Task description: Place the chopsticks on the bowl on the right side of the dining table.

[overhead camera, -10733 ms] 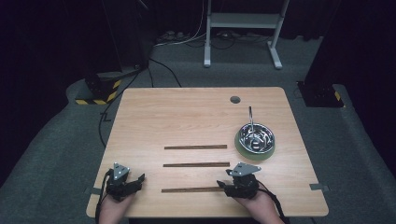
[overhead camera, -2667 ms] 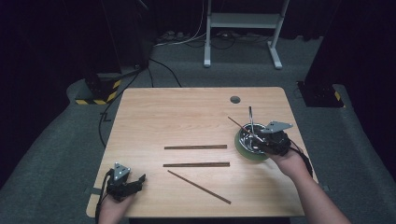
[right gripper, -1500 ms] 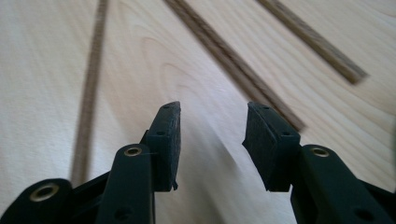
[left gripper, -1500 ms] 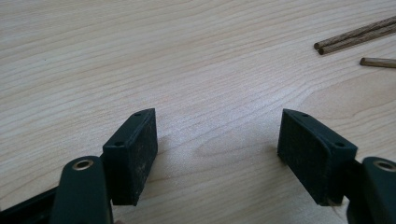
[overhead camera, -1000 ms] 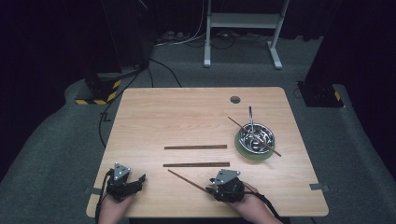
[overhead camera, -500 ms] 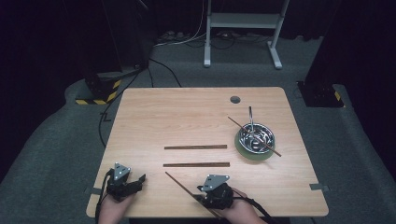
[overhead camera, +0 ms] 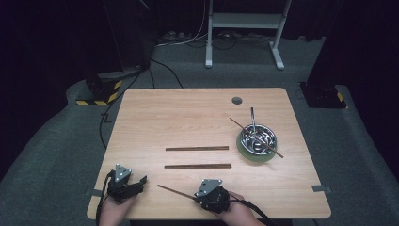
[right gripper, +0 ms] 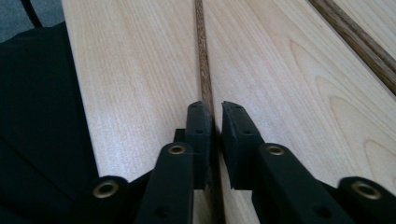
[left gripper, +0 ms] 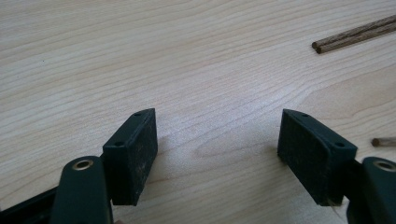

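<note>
- Gripping a thin wooden chopstick [right gripper: 202, 70], the right gripper [overhead camera: 205, 194] sits at the near edge of the counter [overhead camera: 197, 117]; its jaws are pinched nearly together with the stick running straight out ahead between them.
- Seen from the high view, that chopstick [overhead camera: 176, 191] points away from the jaws toward the left gripper [overhead camera: 136, 181] and lies slanted, probably because it is held by one end only.
- Holding it near the end likely leaves most of its length free to swing over toward the bowl [overhead camera: 257, 141], which stands well off to the right gripper's far right side.
- One chopstick [overhead camera: 256, 137] already rests across that bowl, beside a metal utensil [overhead camera: 253, 123] standing in it, so the work looks partly done.
- Two more chopsticks [overhead camera: 197, 157] lie parallel on the counter just beyond the right jaws, likely waiting their turn.
- The left gripper rests low on the counter with its jaws spread wide and nothing between them; bare wood [left gripper: 215, 135] shows in the gap, and stick ends [left gripper: 350, 35] lie farther off.
</note>
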`<state>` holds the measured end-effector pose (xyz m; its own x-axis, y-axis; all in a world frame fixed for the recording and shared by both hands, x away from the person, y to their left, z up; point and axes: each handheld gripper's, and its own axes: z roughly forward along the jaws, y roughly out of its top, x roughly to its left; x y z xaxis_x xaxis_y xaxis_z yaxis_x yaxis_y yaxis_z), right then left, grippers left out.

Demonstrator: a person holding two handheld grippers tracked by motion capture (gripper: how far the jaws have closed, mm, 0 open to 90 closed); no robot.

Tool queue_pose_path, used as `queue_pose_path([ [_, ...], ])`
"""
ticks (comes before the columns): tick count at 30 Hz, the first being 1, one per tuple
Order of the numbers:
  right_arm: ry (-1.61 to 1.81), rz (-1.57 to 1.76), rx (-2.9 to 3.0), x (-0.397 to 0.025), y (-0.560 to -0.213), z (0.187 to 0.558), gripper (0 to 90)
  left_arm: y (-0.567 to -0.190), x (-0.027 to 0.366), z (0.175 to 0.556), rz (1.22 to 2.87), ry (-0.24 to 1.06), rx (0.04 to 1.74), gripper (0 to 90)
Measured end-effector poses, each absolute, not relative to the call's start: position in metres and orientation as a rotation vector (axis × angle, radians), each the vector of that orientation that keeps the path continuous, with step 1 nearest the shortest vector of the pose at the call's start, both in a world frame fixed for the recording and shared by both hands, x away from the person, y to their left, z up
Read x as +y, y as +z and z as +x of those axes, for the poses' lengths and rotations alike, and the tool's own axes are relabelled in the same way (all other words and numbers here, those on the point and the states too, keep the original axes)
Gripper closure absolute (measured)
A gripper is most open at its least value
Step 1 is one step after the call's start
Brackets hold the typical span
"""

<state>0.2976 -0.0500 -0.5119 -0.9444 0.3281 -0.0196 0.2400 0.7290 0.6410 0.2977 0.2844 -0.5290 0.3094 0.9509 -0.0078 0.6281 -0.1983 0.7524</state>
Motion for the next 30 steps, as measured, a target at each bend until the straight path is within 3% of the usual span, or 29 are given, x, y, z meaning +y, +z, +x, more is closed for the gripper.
queue_pose_path([
  [8, 1.035, 0.464, 2.796, -0.046, -0.513, 0.304, 77.9, -0.529, 0.284, 0.298, 1.919, 0.626, 1.398, 28.5],
  [11, 1.031, 0.45, 2.796, -0.045, -0.513, 0.305, 82.9, -0.529, 0.284, 0.298, 1.92, 0.625, 1.397, 28.5],
  [17, 1.015, 0.425, 2.798, -0.045, -0.512, 0.304, 83.4, -0.529, 0.284, 0.298, 1.922, 0.625, 1.395, 28.5],
  [30, 1.054, 0.522, 2.684, -0.078, -0.482, 0.316, 83.5, -0.529, 0.284, 0.298, 1.923, 0.625, 1.394, 28.5],
])
